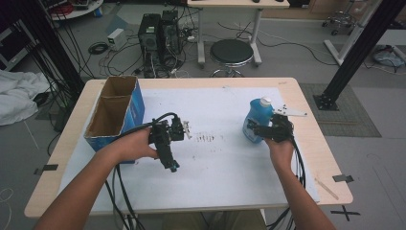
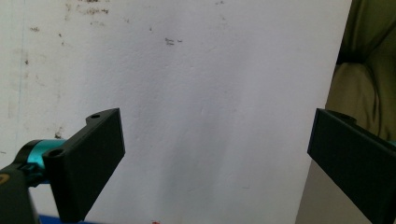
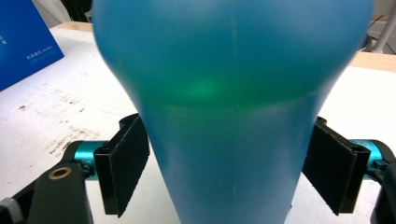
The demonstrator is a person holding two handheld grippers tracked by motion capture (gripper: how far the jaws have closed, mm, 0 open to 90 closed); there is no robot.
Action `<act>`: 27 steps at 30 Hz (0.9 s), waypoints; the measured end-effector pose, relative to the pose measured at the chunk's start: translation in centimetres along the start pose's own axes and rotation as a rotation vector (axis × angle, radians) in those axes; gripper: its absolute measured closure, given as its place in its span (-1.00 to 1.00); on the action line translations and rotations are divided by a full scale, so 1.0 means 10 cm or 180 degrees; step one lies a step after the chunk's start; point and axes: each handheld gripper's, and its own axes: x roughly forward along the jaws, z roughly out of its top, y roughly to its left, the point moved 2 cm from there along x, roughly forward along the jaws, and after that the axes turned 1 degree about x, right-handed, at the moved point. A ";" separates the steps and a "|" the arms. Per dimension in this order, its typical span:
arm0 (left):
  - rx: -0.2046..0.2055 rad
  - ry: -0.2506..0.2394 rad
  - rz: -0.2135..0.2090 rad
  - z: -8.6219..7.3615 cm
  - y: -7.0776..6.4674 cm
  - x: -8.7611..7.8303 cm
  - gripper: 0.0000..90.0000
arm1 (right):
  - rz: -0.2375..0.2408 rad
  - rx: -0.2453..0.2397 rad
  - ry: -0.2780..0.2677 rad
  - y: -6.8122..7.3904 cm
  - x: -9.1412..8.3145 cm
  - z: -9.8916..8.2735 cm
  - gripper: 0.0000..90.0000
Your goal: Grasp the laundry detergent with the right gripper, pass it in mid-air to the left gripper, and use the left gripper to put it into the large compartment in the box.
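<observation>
On the white sheet covering the table, right of centre, a blue bottle with a white cap stands upright, and the right gripper has it between its jaws low on the body. From the right gripper view the bottle sits between both black pads, which look pressed against or just touching its sides; grip seems closed on it, though how firm I can't tell. Left gripper is held over the sheet near the blue cardboard box, jaws wide apart, holding nothing; the left gripper view shows bare sheet between them. To do this well: squeeze evenly, keep the bottle vertical, lift straight up before moving sideways, since liquid inside may slosh and the curved plastic could slip. The box is probably the drop spot.
</observation>
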 end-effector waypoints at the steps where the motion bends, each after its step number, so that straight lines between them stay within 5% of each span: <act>1: 0.0002 0.0004 0.0001 0.00 0.00 0.00 -0.91 | 0.0025 -0.0015 -0.0002 0.00 0.00 0.00 -0.44; 11: -0.0006 0.0002 -0.0007 0.01 0.01 0.01 -0.91 | 0.0002 -0.0045 0.0008 -0.01 0.00 -0.01 -0.40; 27: -0.0004 0.0018 -0.0018 0.01 0.03 0.02 -0.91 | -0.0010 -0.0138 -0.0003 -0.01 0.01 0.00 -0.06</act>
